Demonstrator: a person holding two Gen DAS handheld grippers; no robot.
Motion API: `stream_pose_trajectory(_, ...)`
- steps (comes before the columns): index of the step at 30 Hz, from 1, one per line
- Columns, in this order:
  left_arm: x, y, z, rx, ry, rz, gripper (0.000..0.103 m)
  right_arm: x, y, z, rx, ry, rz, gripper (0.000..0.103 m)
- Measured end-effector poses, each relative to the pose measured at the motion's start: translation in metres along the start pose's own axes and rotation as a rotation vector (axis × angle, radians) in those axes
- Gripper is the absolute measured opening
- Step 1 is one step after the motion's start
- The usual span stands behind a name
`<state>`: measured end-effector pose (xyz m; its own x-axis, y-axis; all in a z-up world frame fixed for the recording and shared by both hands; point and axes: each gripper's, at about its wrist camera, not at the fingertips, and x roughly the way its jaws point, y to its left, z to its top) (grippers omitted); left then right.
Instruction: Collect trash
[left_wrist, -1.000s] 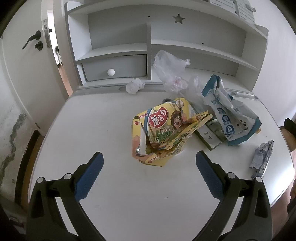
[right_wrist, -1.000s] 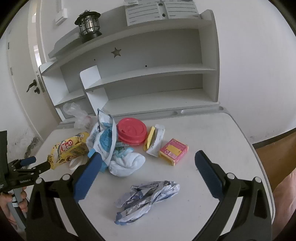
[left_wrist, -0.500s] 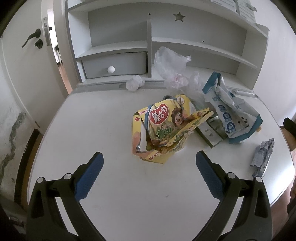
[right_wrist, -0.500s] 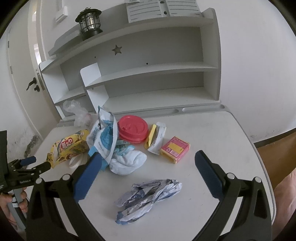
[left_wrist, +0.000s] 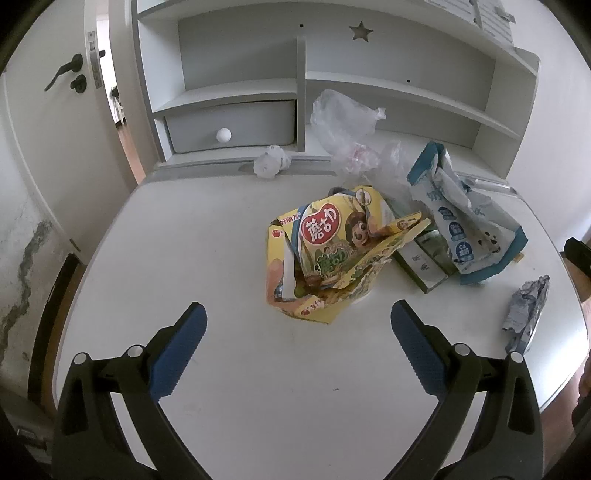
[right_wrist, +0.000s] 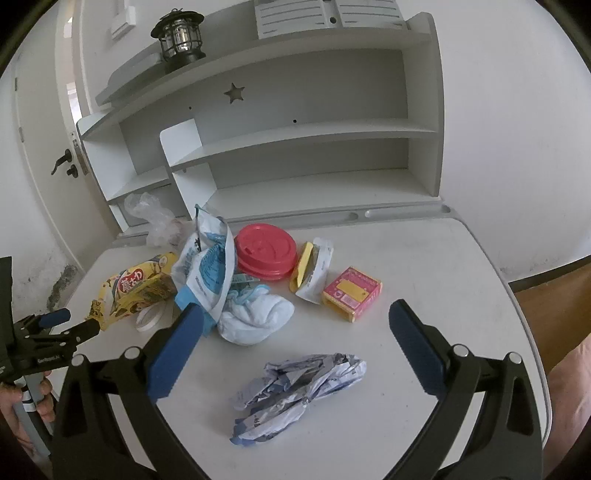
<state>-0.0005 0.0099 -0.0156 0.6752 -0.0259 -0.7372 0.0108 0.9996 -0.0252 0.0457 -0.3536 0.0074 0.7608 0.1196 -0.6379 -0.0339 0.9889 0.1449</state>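
Observation:
Trash lies scattered on a white desk (left_wrist: 184, 258). A torn yellow snack box (left_wrist: 332, 254) (right_wrist: 136, 288) sits just ahead of my left gripper (left_wrist: 293, 347), which is open and holds nothing. A crumpled silvery-blue wrapper (right_wrist: 299, 387) (left_wrist: 526, 314) lies between the open fingers of my right gripper (right_wrist: 295, 343), a little beyond the tips. A blue-and-white bag (left_wrist: 461, 229) (right_wrist: 207, 266), a red lid (right_wrist: 266, 251), a pink box (right_wrist: 352, 291), a yellow-and-white packet (right_wrist: 312, 267), a white wad (right_wrist: 255, 317) and a clear plastic bag (left_wrist: 343, 129) lie around.
A white shelf unit (right_wrist: 295, 147) with a drawer (left_wrist: 229, 125) stands at the desk's back edge; a black lantern (right_wrist: 179, 35) tops it. A small paper ball (left_wrist: 271, 164) rests by the drawer. A door (left_wrist: 48, 110) is at the left. A hand (right_wrist: 22, 402) holds the left gripper.
Both grippers have edged slightly toward the desk; the yellow box and the crumpled wrapper sit a bit lower and nearer in their views. Both stay open.

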Motion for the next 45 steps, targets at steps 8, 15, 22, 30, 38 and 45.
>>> stream_pose_trajectory(8, -0.006, -0.004, -0.001, 0.048, -0.056, -0.046, 0.097, 0.003, -0.001, -0.002, 0.027, 0.006, -0.018, 0.097)
stream_pose_trajectory(15, -0.015, -0.033, 0.014, 0.276, -0.076, -0.016, 0.097, 0.003, -0.005, -0.038, 0.121, 0.088, -0.034, 0.097)
stream_pose_trajectory(22, 0.020, -0.054, 0.025, 0.425, 0.005, -0.028, 0.095, 0.027, 0.013, -0.063, 0.117, 0.197, -0.044, 0.087)
stream_pose_trajectory(30, 0.059, -0.065, 0.034, 0.470, 0.058, -0.025, 0.015, 0.045, -0.001, -0.057, 0.174, 0.200, -0.063, 0.052)
stream_pose_trajectory(38, 0.051, -0.051, 0.047, 0.342, -0.018, -0.078, 0.002, 0.041, -0.015, -0.054, 0.201, 0.166, -0.007, 0.036)
stream_pose_trajectory(45, 0.017, -0.034, 0.061, 0.249, -0.101, -0.133, 0.002, 0.005, -0.012, -0.022, 0.123, -0.008, -0.047, 0.036)
